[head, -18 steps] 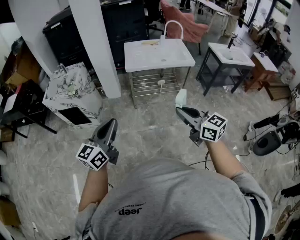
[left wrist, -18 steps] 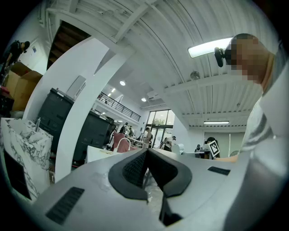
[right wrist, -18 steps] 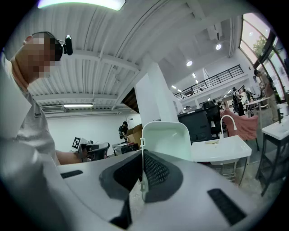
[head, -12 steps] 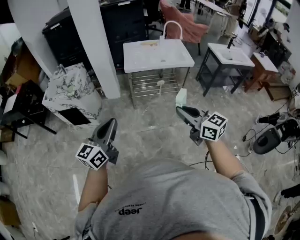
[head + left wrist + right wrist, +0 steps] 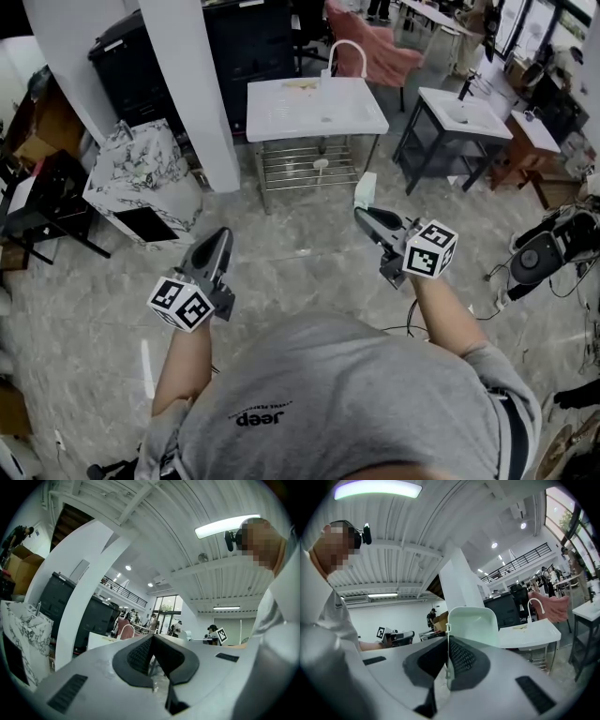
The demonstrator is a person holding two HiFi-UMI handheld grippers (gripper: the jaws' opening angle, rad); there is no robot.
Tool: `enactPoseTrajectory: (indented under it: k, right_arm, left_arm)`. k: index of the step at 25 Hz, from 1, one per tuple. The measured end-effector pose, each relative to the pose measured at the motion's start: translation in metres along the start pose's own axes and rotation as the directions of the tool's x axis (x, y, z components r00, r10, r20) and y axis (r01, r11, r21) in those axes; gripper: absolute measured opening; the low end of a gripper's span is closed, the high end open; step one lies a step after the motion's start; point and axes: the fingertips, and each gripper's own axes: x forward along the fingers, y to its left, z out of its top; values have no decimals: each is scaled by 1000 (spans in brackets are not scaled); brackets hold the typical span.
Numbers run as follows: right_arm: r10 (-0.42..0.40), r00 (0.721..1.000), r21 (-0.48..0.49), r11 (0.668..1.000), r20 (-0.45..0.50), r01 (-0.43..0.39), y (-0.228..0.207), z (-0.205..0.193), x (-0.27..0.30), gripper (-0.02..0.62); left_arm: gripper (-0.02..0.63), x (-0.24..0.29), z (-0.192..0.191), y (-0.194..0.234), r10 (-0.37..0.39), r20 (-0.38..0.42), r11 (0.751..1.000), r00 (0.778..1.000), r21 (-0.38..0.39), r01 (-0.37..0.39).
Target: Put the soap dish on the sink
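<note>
Right tool (image 5: 362,215) pinching pale green soap dish (image 5: 471,623); left tool (image 5: 222,235) pressed together, grey shirt (image 5: 347,394) printed "Jeep"

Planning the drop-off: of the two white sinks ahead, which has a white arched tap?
The white sink on the chrome wire-rack stand, straight ahead. The other white sink, on the dark frame at right, carries a short black tap.

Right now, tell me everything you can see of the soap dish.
The soap dish is a pale mint-green, plastic-looking tray with rounded corners and a raised rim. It stands on edge, pinched at its rim between the fingers of the right gripper, in mid-air above the floor, short of the sink.
</note>
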Motion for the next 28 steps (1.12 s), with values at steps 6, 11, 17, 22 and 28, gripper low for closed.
enactPoseTrajectory:
  k: [6, 11, 17, 22, 28]
  right_arm:
    - [30, 999, -6, 1000, 10, -30, -19, 12, -36, 64]
    - [56, 998, -11, 998, 22, -55, -33, 12, -58, 64]
    - [87, 996, 5, 996, 15, -87, -52, 6, -57, 64]
    - [95, 995, 25, 995, -7, -95, -72, 5, -31, 64]
    - [75, 997, 11, 997, -25, -75, -100, 11, 30, 64]
  left_arm:
    - [14, 23, -3, -32, 25, 8, 1000, 1000, 6, -25]
    - [14, 36, -13, -50, 33, 13, 999, 999, 12, -33]
    - [14, 51, -23, -49, 57, -5, 998, 998, 3, -57]
    - [14, 70, -21, -23, 73, -18, 997, 997, -17, -74]
    - [14, 103, -19, 42, 27, -27, 999, 999, -44, -28]
